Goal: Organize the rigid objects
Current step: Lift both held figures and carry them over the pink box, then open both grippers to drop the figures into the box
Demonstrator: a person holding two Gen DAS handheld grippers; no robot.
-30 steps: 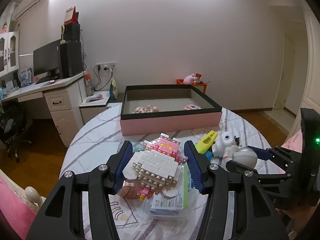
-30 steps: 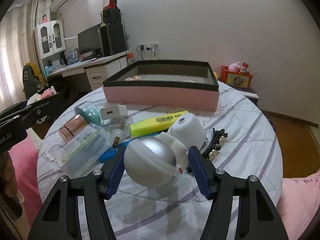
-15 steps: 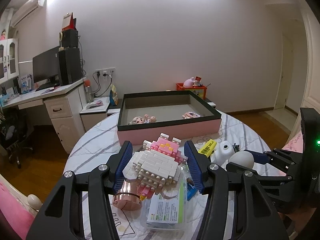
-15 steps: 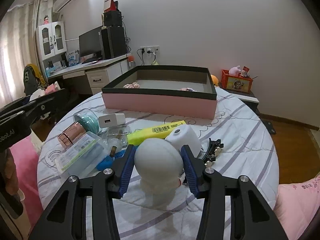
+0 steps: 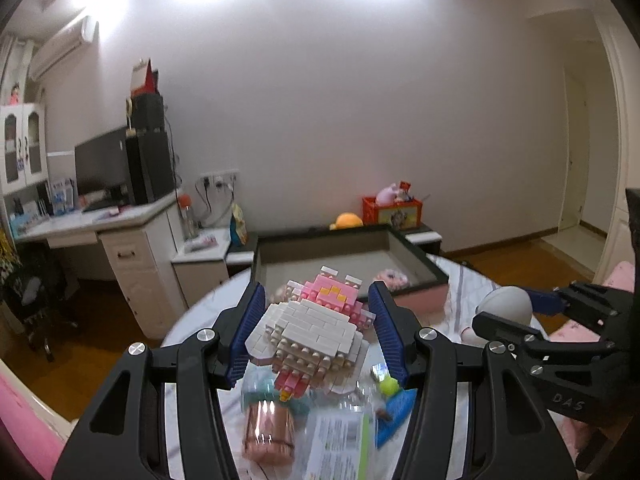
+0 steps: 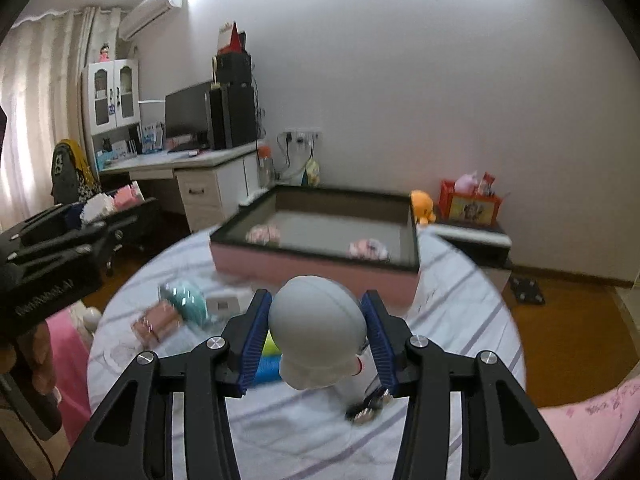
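My left gripper (image 5: pixel 316 334) is shut on a pink and white brick-built figure (image 5: pixel 312 332), held above the round table. In the right wrist view my right gripper (image 6: pixel 318 338) is shut on a grey round-headed toy (image 6: pixel 318 330), lifted clear of the striped tablecloth (image 6: pixel 452 320). The same grey toy (image 5: pixel 506 306) and the right gripper show at the right of the left wrist view. Beyond both stands a pink box with a dark rim (image 6: pixel 320 270) (image 5: pixel 404 280), holding small pink items (image 6: pixel 368 249).
On the cloth below lie a copper-coloured cylinder (image 5: pixel 268 434), a teal round item (image 6: pixel 186 304), a white charger (image 6: pixel 222 304), a labelled clear pack (image 5: pixel 340 444), a blue piece (image 5: pixel 394 414) and dark hair clips (image 6: pixel 366 408). A desk (image 6: pixel 192 168) stands at the left.
The right gripper closed onto the grey toy and lifted it off the cloth. The left gripper rose with the brick figure, so the table items now sit lower in both views.
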